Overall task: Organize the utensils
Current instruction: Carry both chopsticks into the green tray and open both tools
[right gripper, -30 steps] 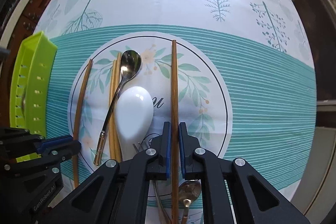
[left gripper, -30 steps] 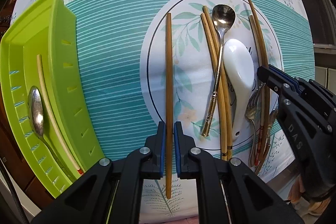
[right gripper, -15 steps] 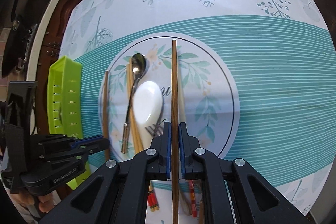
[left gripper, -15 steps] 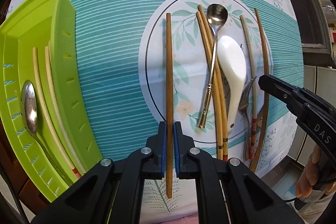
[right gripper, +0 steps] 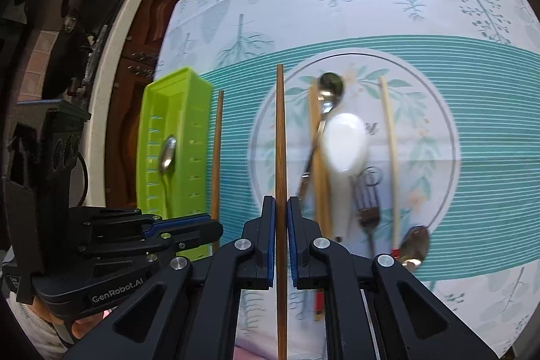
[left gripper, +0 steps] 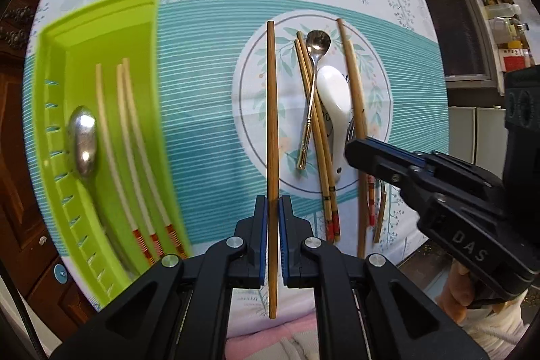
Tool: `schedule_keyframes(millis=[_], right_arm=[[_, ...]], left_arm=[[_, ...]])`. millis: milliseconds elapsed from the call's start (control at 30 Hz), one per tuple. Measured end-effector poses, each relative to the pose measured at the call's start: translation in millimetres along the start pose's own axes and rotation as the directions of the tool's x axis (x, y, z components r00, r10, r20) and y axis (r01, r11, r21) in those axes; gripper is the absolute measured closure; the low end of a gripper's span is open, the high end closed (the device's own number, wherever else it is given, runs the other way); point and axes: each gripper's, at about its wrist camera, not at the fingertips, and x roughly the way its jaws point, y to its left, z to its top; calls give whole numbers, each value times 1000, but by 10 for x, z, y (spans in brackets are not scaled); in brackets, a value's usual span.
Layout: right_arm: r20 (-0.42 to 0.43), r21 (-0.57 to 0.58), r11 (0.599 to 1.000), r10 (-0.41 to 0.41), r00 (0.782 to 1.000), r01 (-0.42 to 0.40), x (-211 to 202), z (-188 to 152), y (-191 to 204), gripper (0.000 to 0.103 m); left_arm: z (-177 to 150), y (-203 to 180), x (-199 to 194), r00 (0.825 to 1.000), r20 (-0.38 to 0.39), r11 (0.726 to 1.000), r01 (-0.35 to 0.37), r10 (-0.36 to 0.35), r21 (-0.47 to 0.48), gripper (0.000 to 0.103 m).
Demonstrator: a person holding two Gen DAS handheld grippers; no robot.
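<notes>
My left gripper [left gripper: 272, 201] is shut on a brown chopstick [left gripper: 272, 123], held in the air above the patterned cloth. My right gripper [right gripper: 280, 201] is shut on a second brown chopstick [right gripper: 280, 140], also lifted. Each gripper shows in the other's view, the right gripper [left gripper: 351, 150] at the right and the left gripper [right gripper: 216, 226] at the lower left. The green tray [left gripper: 98, 9] lies to the left and holds a metal spoon [left gripper: 82, 140] and three pale chopsticks [left gripper: 125, 140]. On the cloth remain a white ceramic spoon [right gripper: 344, 144], a metal spoon [right gripper: 329, 90], a fork [right gripper: 366, 204] and more chopsticks [left gripper: 317, 140].
The cloth [left gripper: 202, 90] covers a round table with dark wooden furniture [right gripper: 141, 22] beyond its left edge. A pale chopstick [right gripper: 389, 157] and another metal spoon [right gripper: 415, 245] lie at the right of the pile. A hand [left gripper: 455, 292] grips the right tool.
Both grippers have risen, each carrying its chopstick up off the cloth. The green tray has come further into both views, and the pile has shrunk with the added height.
</notes>
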Motion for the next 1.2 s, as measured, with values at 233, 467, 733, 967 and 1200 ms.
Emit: schedule_keyframes(millis=[233, 467, 733, 967, 1200], right_arm=[[-3, -14, 994, 111, 994, -111, 44, -26, 633, 97], [-20, -26, 991, 132, 991, -132, 317, -12, 1243, 97], [-69, 1, 995, 103, 992, -103, 762, 87, 1466, 96], [-56, 5, 997, 78, 995, -77, 847, 110, 1442, 78], [-23, -50, 998, 41, 999, -42, 643, 0, 1379, 78]], left_arm=[[-186, 460, -586, 997, 71, 996, -36, 42, -78, 99], [-260, 1009, -648, 987, 97, 979, -114, 132, -171, 99], [-230, 1129, -327, 980, 90, 971, -158, 176, -181, 98], [-239, 1132, -247, 967, 112, 962, -205, 228, -182, 42], [-356, 1011, -378, 946, 145, 952, -269, 289, -148, 42]])
